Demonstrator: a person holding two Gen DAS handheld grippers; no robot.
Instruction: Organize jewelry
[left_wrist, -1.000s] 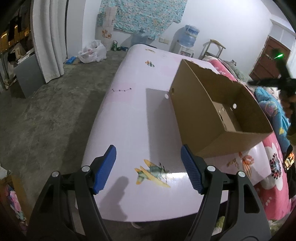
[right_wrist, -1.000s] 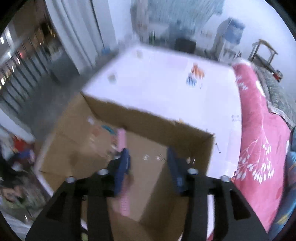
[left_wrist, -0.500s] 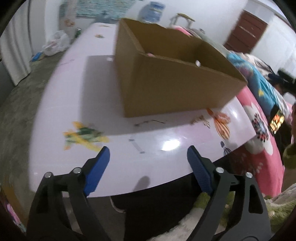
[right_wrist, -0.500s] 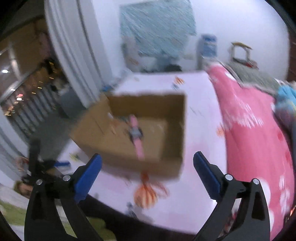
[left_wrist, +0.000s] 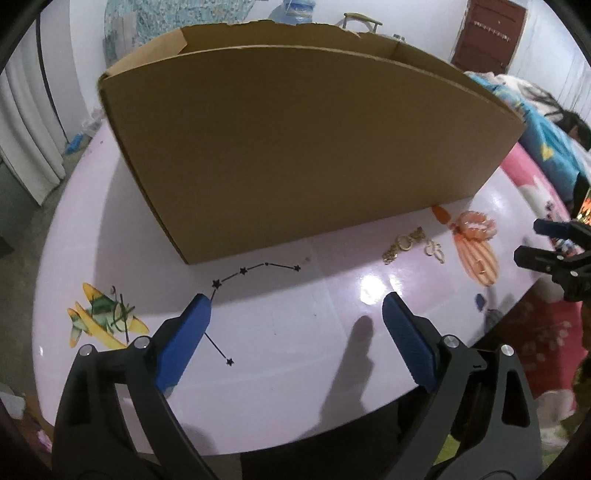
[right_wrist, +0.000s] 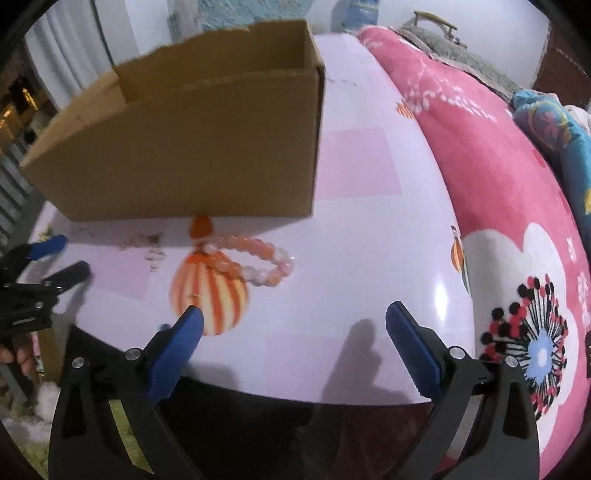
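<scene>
Jewelry is what I'm sorting, and what I can see of it lies loose on the table (left_wrist: 280, 354), just in front of the box (left_wrist: 303, 147). The bead bracelet (right_wrist: 255, 258) sits on the printed balloon near the box's right corner, and the gold chain (left_wrist: 400, 245) and a small pale earring (left_wrist: 434, 251) lie a little to its left, all close to the box's front wall but outside it.

My left gripper (left_wrist: 295, 332) hovers over bare table short of the chain; its jaws are opening and nothing is between them. My right gripper (right_wrist: 293, 332) hangs over the table edge just short of the bracelet, jaws spread wide and empty.

As for progress, I judge the work only partly done: three pieces at least wait on the table. From these low angles I can't see the box floor, so whether anything is already inside I can't say. What's left, as I read it, is to pick each piece up and drop it over the wall, bracelet likely first for the right side, chain for the left.
</scene>
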